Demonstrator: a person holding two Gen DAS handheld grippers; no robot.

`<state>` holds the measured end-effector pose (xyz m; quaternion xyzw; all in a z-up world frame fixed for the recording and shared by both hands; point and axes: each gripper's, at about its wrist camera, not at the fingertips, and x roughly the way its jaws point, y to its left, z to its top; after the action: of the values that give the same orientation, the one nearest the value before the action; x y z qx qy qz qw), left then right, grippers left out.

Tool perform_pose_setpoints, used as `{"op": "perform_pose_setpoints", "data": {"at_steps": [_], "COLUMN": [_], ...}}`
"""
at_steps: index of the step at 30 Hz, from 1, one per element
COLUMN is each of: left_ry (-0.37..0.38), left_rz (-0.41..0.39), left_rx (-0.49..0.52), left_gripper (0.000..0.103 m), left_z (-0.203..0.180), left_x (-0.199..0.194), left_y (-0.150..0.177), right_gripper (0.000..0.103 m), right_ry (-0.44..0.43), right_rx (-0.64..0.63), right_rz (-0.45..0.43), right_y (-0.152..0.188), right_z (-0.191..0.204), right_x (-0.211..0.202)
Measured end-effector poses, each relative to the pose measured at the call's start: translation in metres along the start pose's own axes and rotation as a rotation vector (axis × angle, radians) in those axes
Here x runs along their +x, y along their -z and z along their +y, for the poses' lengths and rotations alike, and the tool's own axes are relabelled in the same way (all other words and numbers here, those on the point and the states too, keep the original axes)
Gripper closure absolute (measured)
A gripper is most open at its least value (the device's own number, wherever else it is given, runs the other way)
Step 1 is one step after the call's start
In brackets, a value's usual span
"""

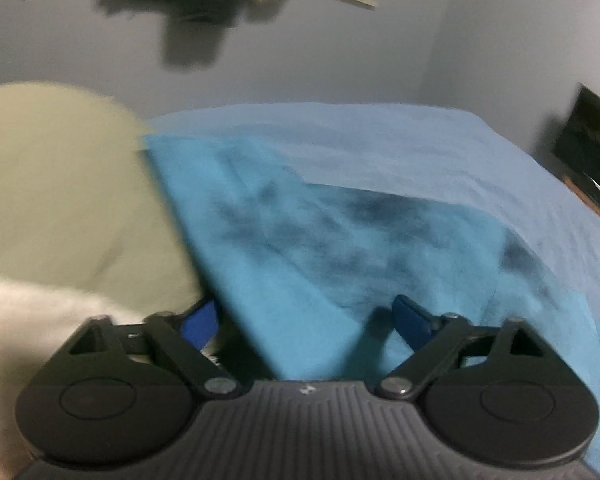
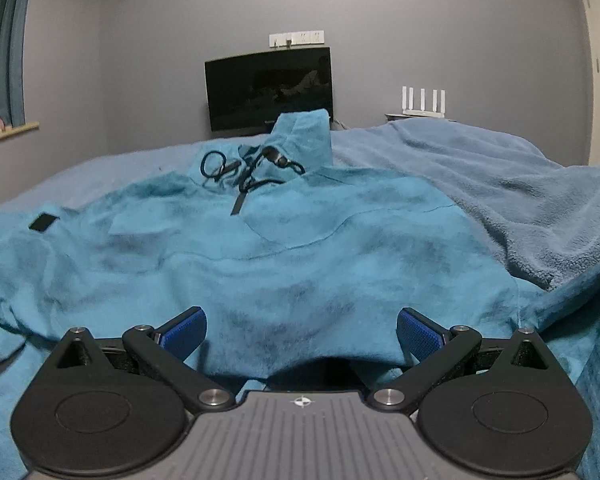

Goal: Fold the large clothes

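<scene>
Both grippers, left gripper [image 1: 304, 320] and right gripper [image 2: 302, 330], are hovering wide-fingered over a teal fleece pullover [image 2: 300, 248]; gripping its hem seems next.

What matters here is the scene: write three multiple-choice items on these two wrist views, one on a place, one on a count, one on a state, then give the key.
1. Where is the black flat screen?
A. against the grey wall behind the collar of the teal fleece pullover
B. on the bed
C. on the windowsill

2. How many antennas stand on the white router?
A. two
B. four
C. six

3. How do the two claws stand?
A. both shut on fleece
B. left shut, right open
C. both open

Key: 1 A, the right wrist view shows the screen upright against the wall past the collar. 2 B, four white rods rise from it. 3 C, the left claw and the right claw each show blue pads spread wide with fleece between them, ungripped.
</scene>
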<state>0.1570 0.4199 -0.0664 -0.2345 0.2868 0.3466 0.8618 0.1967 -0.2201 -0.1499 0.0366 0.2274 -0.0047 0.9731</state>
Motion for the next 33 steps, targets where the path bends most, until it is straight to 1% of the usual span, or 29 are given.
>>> {"op": "perform_pose_setpoints", "data": {"at_steps": [1, 2, 3, 4, 5, 7, 9, 11, 15, 17, 18, 21, 24, 28, 31, 33], "left_ry": [0.023, 0.010, -0.006, -0.012, -0.010, 0.017, 0.034, 0.053, 0.137, 0.205, 0.237, 0.366, 0.493, 0.654, 0.754, 0.801], "left_rz": [0.038, 0.063, 0.071, 0.077, 0.076, 0.034, -0.031, -0.094, -0.209, -0.268, -0.288, -0.340, -0.370, -0.415, -0.419, -0.409], "left_rx": [0.008, 0.000, -0.005, -0.020, -0.041, -0.101, -0.101, -0.041, 0.100, 0.158, 0.176, 0.232, 0.309, 0.417, 0.477, 0.524], "left_gripper": [0.044, 0.046, 0.061, 0.084, 0.092, 0.100, 0.101, 0.102, 0.103, 0.103, 0.103, 0.103, 0.103, 0.103, 0.103, 0.103], "left_z": [-0.005, -0.008, -0.007, -0.006, -0.004, 0.003, 0.001, -0.012, -0.053, -0.081, -0.093, -0.141, -0.196, -0.269, -0.317, -0.349], "left_x": [0.006, 0.011, 0.015, 0.017, 0.017, 0.008, -0.007, -0.028, -0.079, -0.109, -0.123, -0.166, -0.201, -0.250, -0.276, -0.287], "left_y": [0.001, 0.002, 0.004, 0.004, 0.004, 0.002, -0.002, -0.010, -0.026, -0.033, -0.034, -0.032, -0.015, 0.023, 0.055, 0.078], "right_gripper": [0.001, 0.001, 0.001, 0.001, 0.001, 0.001, 0.001, 0.001, 0.001, 0.001, 0.001, 0.001, 0.001, 0.001, 0.001, 0.001], "right_ry": [0.004, 0.006, 0.006, 0.003, -0.001, -0.006, -0.009, -0.009, -0.009, -0.011, -0.011, -0.016, -0.021, -0.021, -0.030, -0.035], "right_rx": [-0.010, -0.019, -0.026, -0.031, -0.033, -0.027, -0.016, -0.009, -0.005, -0.001, 0.002, 0.007, 0.016, 0.032, 0.040, 0.039], "right_rz": [0.003, 0.005, 0.004, 0.001, -0.002, -0.006, -0.010, -0.012, -0.021, -0.032, -0.038, -0.054, -0.069, -0.076, -0.074, -0.076], "right_y": [0.000, 0.001, 0.001, 0.002, 0.002, 0.002, 0.002, 0.002, 0.000, -0.001, -0.001, -0.002, -0.004, -0.005, -0.005, -0.006], "right_z": [0.002, 0.003, 0.005, 0.005, 0.004, 0.003, 0.001, -0.001, -0.001, -0.002, -0.002, -0.005, -0.009, -0.013, -0.014, -0.014], "right_x": [0.002, 0.003, 0.003, 0.002, 0.001, 0.000, -0.001, -0.001, -0.002, -0.004, -0.005, -0.009, -0.012, -0.014, -0.013, -0.013]}}
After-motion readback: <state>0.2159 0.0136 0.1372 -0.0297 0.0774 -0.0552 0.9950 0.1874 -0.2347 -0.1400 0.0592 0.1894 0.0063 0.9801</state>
